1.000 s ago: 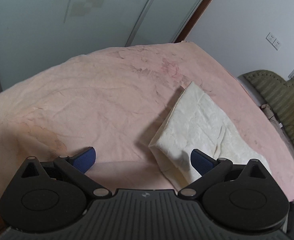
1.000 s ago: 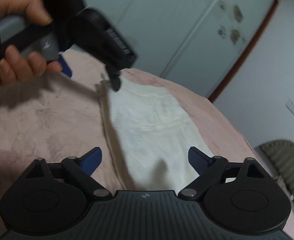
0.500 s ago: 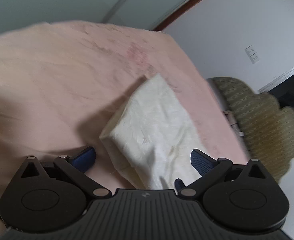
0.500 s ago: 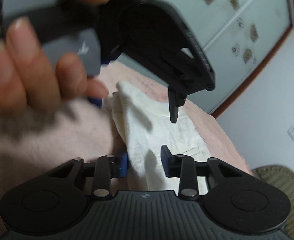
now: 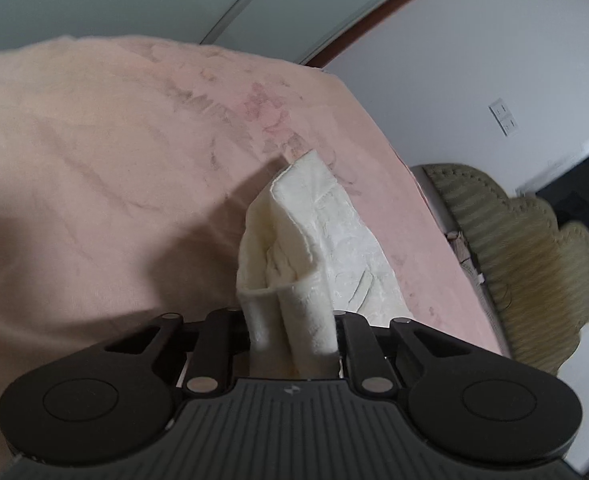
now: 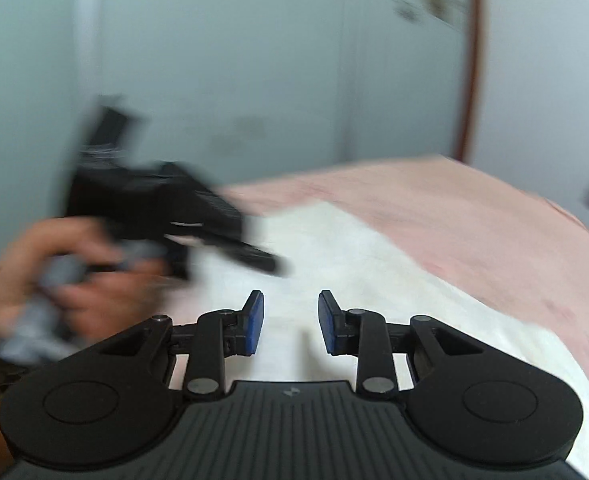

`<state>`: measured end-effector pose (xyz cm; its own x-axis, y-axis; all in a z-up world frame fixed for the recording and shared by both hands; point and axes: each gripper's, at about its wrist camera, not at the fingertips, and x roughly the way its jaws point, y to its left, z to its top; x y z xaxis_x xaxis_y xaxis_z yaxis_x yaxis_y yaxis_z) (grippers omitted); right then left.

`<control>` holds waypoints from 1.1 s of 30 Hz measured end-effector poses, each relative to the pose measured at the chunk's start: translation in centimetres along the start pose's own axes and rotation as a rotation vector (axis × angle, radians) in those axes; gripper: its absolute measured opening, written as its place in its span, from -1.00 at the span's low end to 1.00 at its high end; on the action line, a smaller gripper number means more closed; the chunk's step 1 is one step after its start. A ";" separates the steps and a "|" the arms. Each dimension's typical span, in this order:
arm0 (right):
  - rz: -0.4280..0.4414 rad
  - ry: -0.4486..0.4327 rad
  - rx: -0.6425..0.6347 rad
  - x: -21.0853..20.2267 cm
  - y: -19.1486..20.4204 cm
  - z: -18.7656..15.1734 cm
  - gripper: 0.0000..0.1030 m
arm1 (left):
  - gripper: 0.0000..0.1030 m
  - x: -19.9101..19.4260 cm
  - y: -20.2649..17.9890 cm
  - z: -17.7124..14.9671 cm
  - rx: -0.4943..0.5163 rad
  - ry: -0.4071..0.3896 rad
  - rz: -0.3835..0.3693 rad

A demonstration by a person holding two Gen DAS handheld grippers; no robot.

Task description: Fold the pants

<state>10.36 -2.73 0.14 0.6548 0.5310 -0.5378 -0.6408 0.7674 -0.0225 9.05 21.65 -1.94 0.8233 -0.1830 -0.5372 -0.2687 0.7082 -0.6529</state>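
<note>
The folded cream-white pants (image 5: pixel 326 240) lie on a pink bedspread (image 5: pixel 114 160). My left gripper (image 5: pixel 292 334) is shut on the near corner of the pants and lifts it, so the cloth bunches between the jaws. In the right wrist view the pants (image 6: pixel 374 280) spread out ahead. My right gripper (image 6: pixel 290 322) hovers over them with its blue pads (image 6: pixel 254 320) a narrow gap apart and nothing between them. The left gripper and the hand holding it (image 6: pixel 146 232) show blurred at the left.
An olive-green ribbed cushion or chair (image 5: pixel 526 248) stands right of the bed. Pale wardrobe doors (image 6: pixel 254 60) and a white wall with a socket (image 5: pixel 502 116) stand behind. The bed's right edge (image 5: pixel 426 200) is near the pants.
My left gripper closed on the near corner of the pants and raised it. My right gripper narrowed from wide open to a small gap and swung over the pants.
</note>
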 end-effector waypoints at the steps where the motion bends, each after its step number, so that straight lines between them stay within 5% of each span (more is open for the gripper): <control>1: -0.012 0.061 0.010 1.4 -0.6 -0.5 -0.44 | -0.71 0.1 -0.2 0.0 0.026 -0.004 0.009; 5: 0.019 0.084 0.050 2.3 -1.3 -1.3 -0.43 | -0.73 -1.2 -2.3 -0.7 0.145 -0.069 0.035; 8: 0.049 -0.008 0.104 0.5 -2.7 -0.7 -0.43 | -0.73 -3.0 -4.7 -1.4 0.235 -0.140 0.018; 16: -0.032 -0.118 0.082 -3.3 -5.2 1.4 -0.43 | -0.73 -7.2 -14.6 -6.1 0.559 -0.277 -0.072; 25: -0.097 -0.240 0.085 -11.1 -8.4 0.0 -0.42 | -0.71 -6.4 -23.2 -13.5 0.753 -0.237 -0.237; 33: -0.238 -0.190 0.131 -15.2 -14.6 -4.3 -0.41 | -0.60 -1.9 -28.9 -21.9 0.869 -0.127 -0.347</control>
<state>8.05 -23.58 5.01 0.8511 0.3790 -0.3632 -0.4116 0.9113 -0.0137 4.26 -13.37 6.26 0.8494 -0.4398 -0.2919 0.4265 0.8976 -0.1113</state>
